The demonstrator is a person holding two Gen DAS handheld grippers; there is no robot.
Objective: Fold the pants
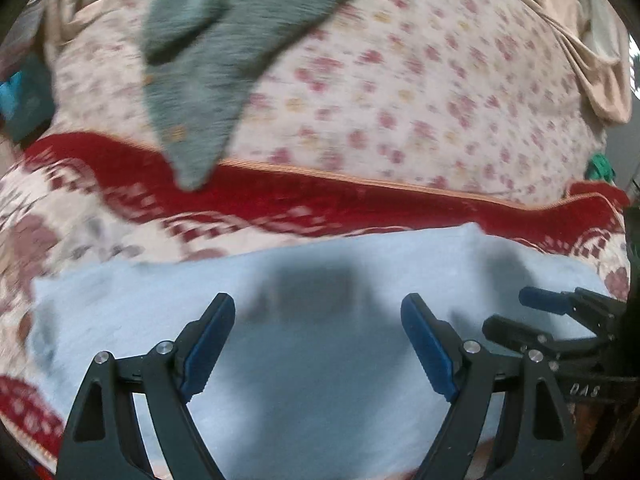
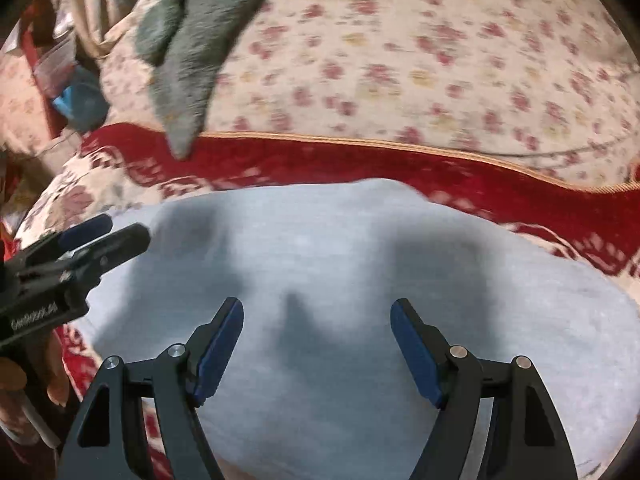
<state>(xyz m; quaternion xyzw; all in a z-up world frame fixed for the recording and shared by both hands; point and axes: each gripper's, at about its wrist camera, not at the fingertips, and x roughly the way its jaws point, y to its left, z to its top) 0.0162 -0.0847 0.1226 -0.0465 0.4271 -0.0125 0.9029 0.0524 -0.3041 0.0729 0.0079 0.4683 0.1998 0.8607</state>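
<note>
Hovering over light blue pants [image 1: 304,344], left gripper [image 1: 318,340] fingers spread empty, right gripper [image 2: 316,344] likewise

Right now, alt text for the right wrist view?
Open right tongs hover over light blue pants spread on a red patterned blanket. Left tongs enter at left; a grey garment lies beyond on floral bedding.

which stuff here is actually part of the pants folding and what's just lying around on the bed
Part of the job:
light blue pants, lying flat
left gripper, open above them
right gripper, open above them

Just lying about:
grey garment
red patterned blanket
floral bedcover
beige cloth
blue item at the bedside, too blurred to identify
</note>
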